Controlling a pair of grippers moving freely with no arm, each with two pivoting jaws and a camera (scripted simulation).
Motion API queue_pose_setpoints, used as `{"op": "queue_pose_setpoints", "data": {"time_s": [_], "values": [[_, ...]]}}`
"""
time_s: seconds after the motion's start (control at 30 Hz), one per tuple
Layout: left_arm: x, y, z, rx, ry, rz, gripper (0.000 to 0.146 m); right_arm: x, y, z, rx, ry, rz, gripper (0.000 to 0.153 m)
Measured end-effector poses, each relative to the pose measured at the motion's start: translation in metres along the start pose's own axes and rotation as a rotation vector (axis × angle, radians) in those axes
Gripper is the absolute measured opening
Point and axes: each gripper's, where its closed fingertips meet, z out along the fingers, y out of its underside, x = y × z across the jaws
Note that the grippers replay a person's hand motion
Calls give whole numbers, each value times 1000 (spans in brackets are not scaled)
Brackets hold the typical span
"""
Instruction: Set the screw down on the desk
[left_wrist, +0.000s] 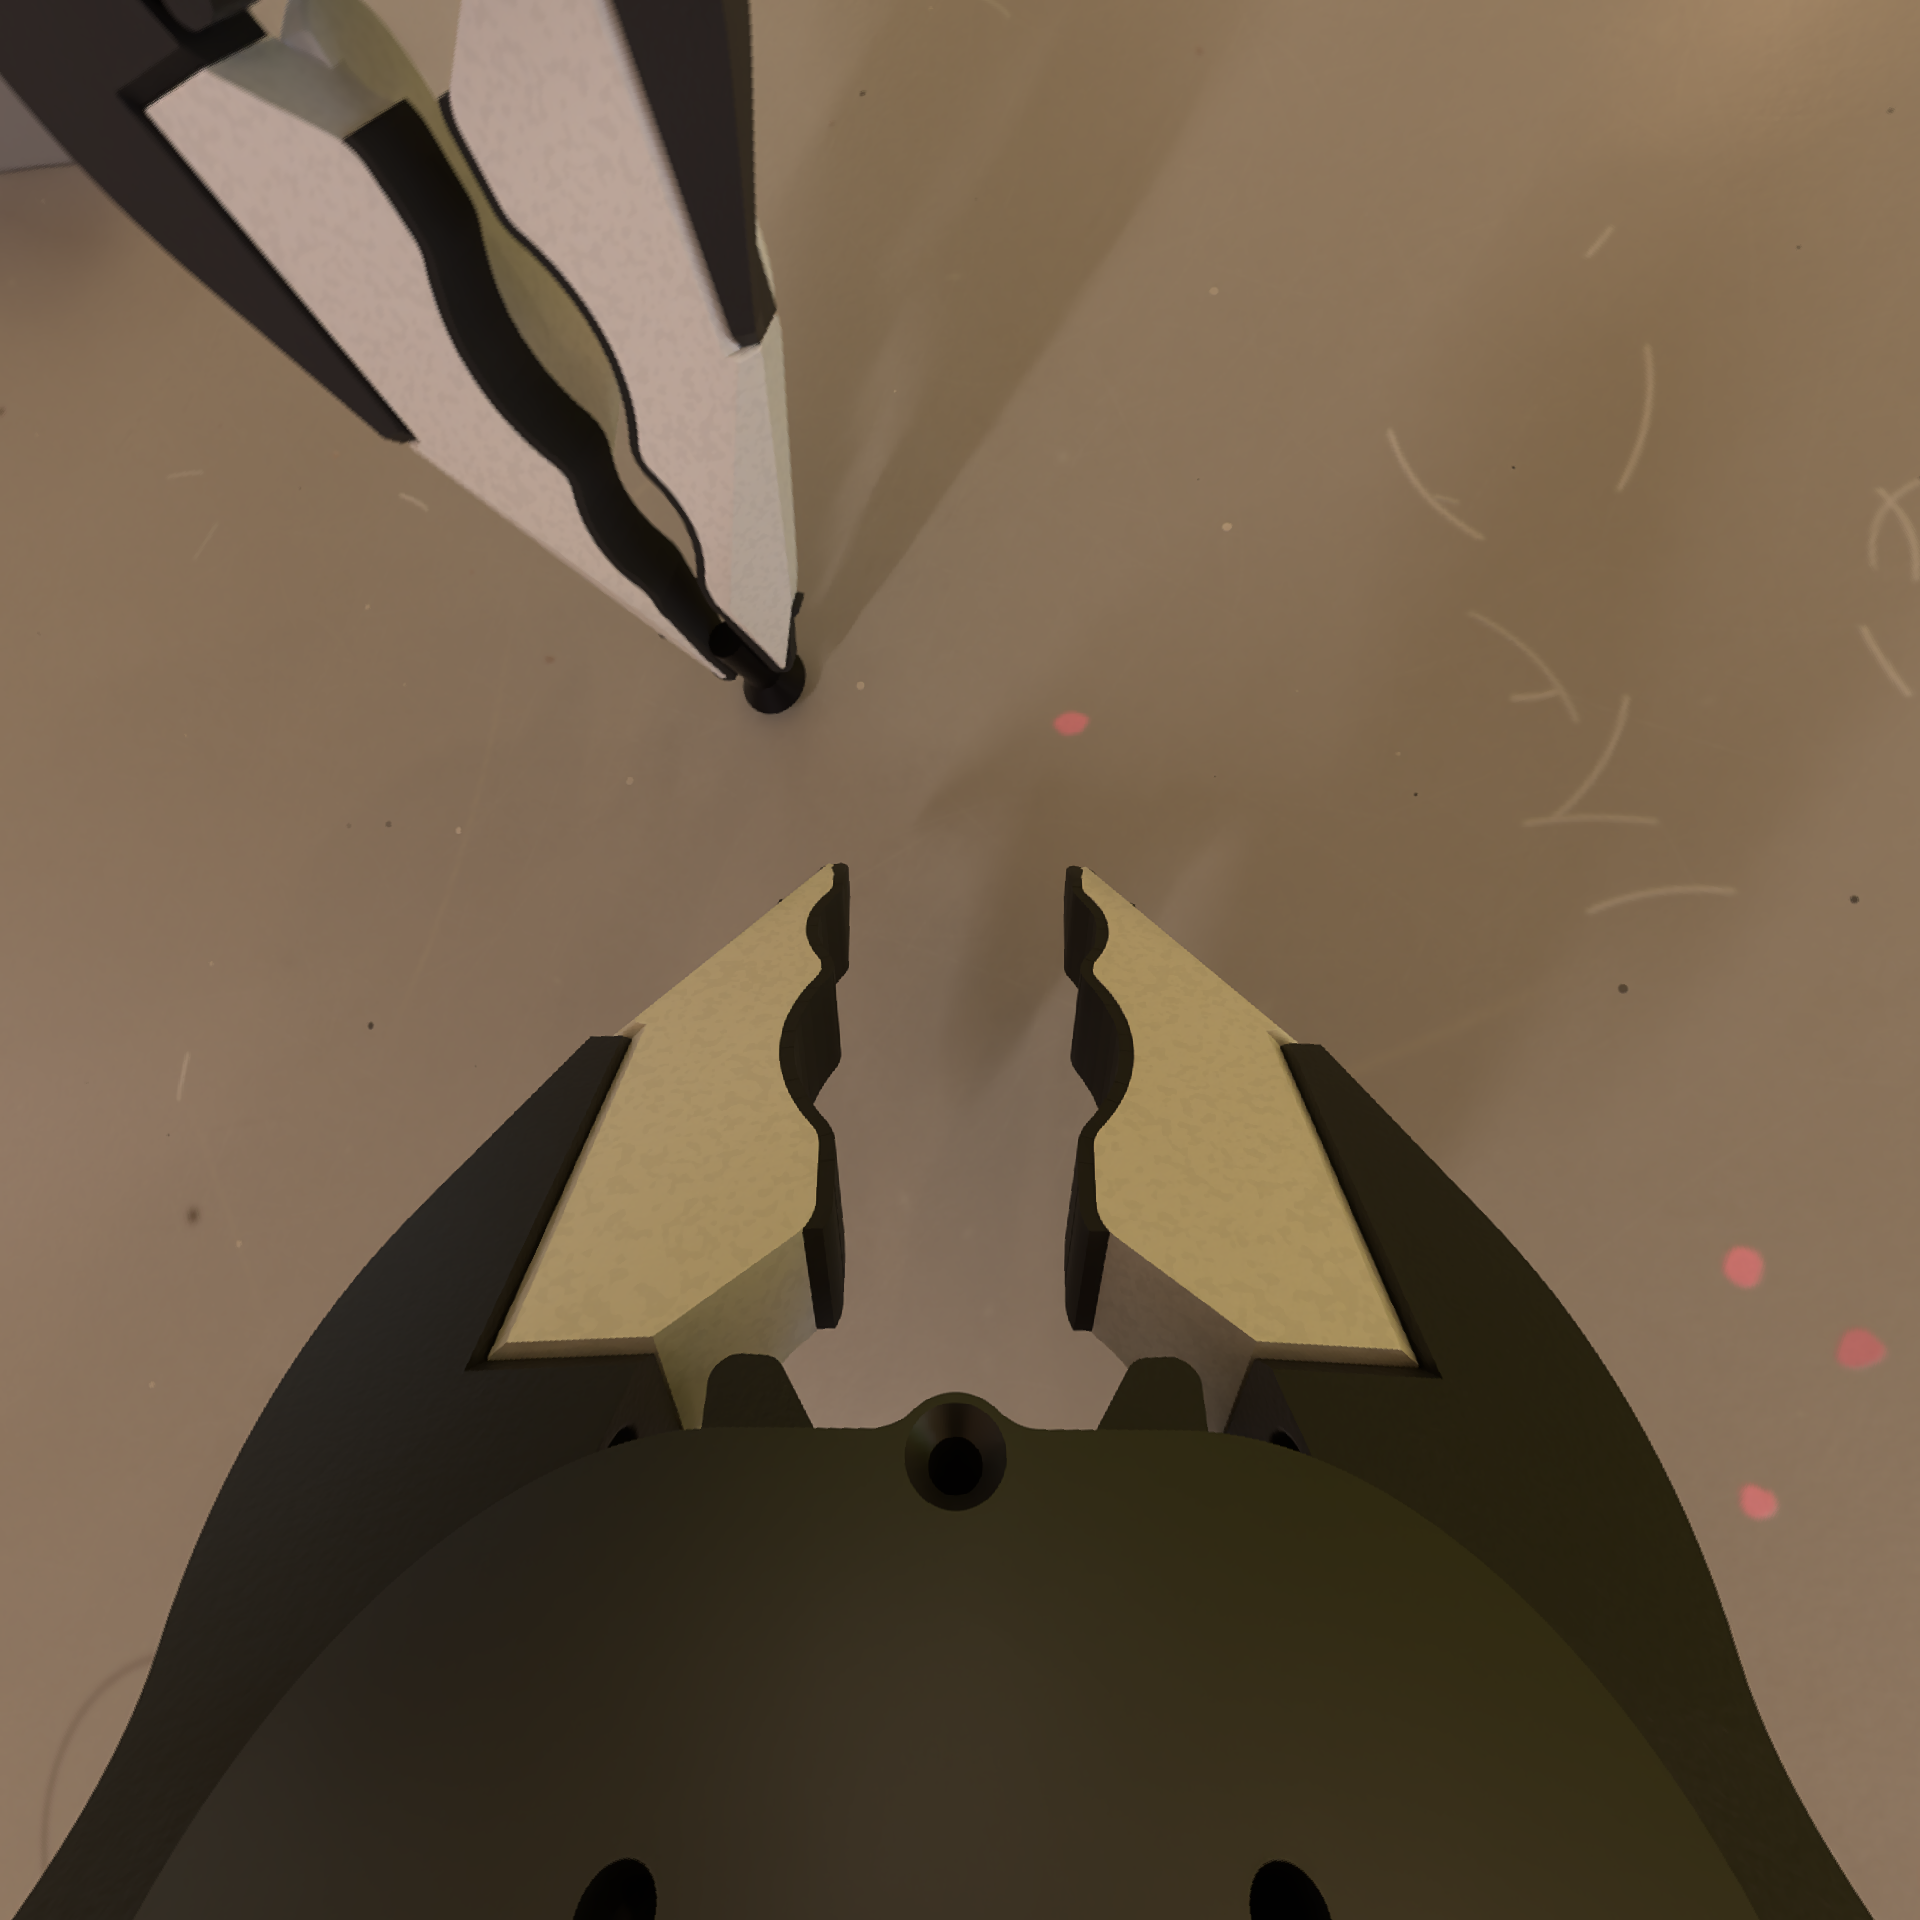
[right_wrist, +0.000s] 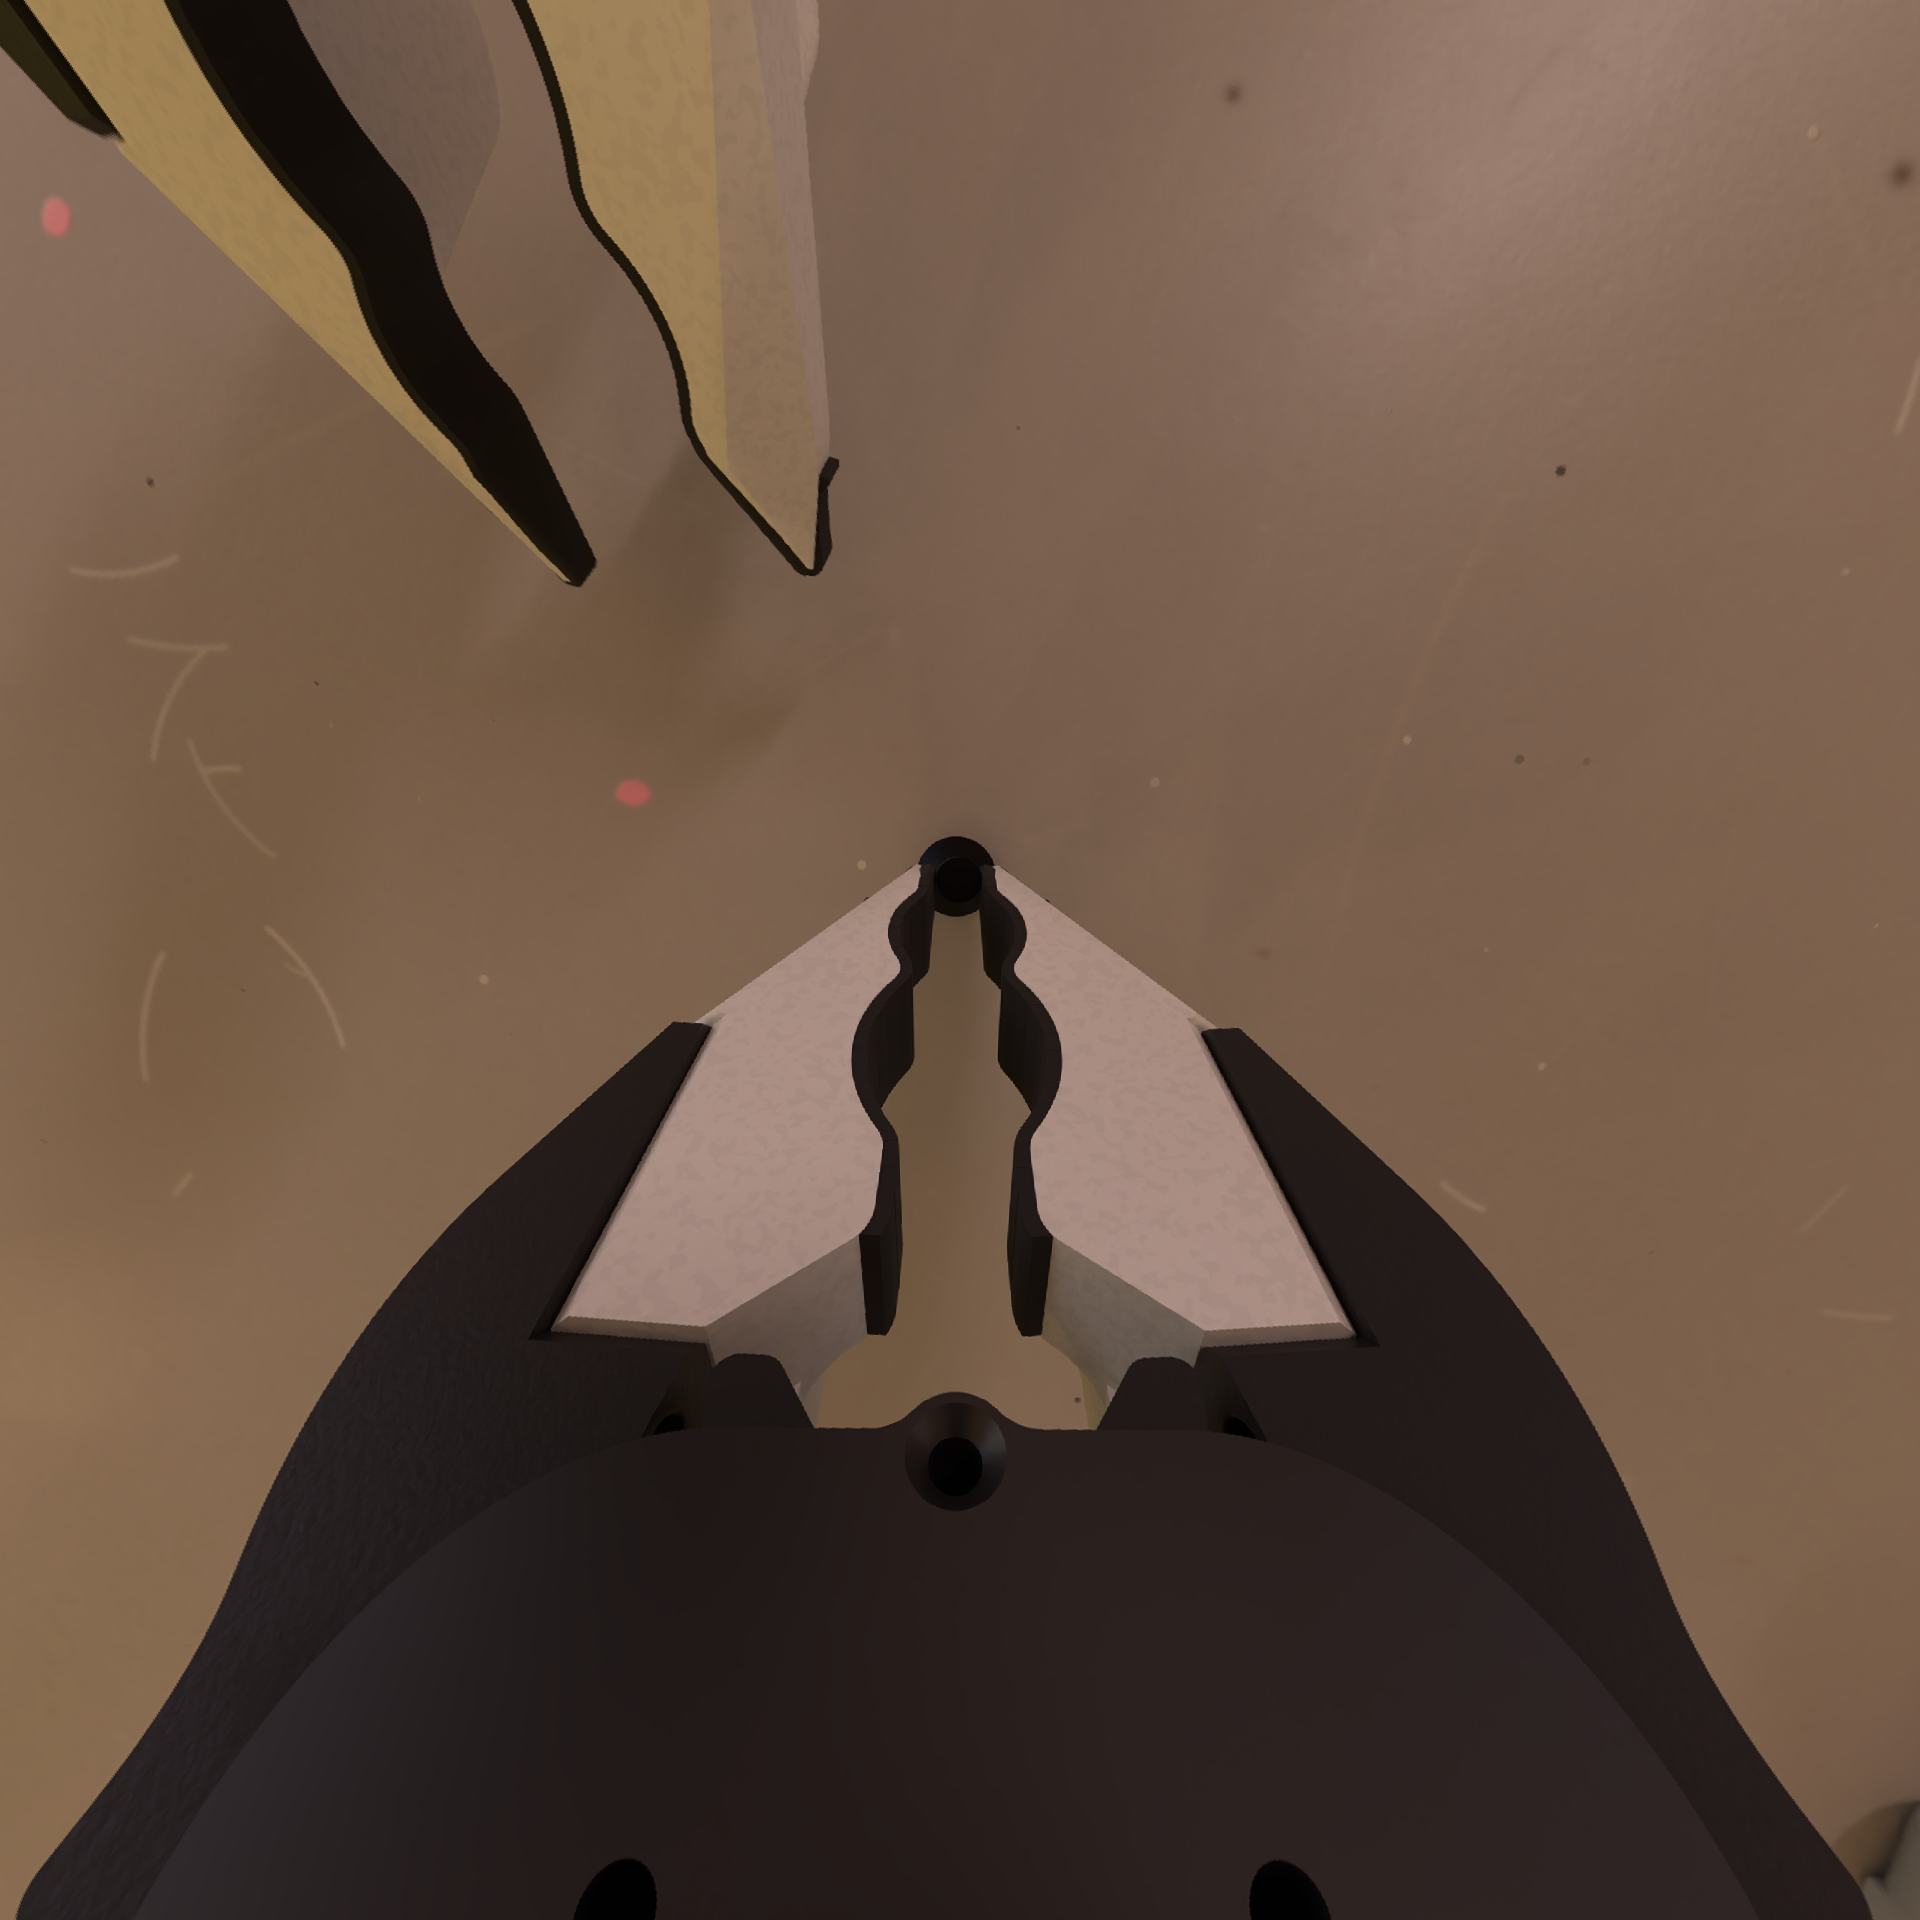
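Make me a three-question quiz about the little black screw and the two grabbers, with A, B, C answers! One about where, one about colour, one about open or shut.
1. Where is the screw?
A. At the tips of the right gripper
B. Lying far off by itself
C. Between the tips of the left gripper

2. What colour are the left gripper's fingers?
A. Blue
B. Yellow-tan
C. Green

3. How is the left gripper?
A. Shut on the screw
B. Open and empty
C. Shut on a red dot

Answers:
1. A, the right wrist view shows the screw pinched at its own fingertips, low over the desk; whether it touches the desk I cannot tell.
2. B, the left wrist view shows yellow-tan pads; the right gripper's are pale grey-white.
3. B, a wide bare gap shows between its fingers.
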Motion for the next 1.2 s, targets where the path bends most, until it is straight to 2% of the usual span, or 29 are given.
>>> {"op": "queue_pose_setpoints", "data": {"time_s": [0.43, 0.9, 1.2], "values": [[-2, 1, 2, 25, -33, -15, 39, -10, 1, -1, -9, 28, 110, 8], [-3, 0, 2, 65, -54, -19, 40, -10, 0, 2, -81, 94, 42, 8], [-3, 0, 3, 81, -59, -29, 40, -12, 2, 1, -60, 94, 43, 8]]}}
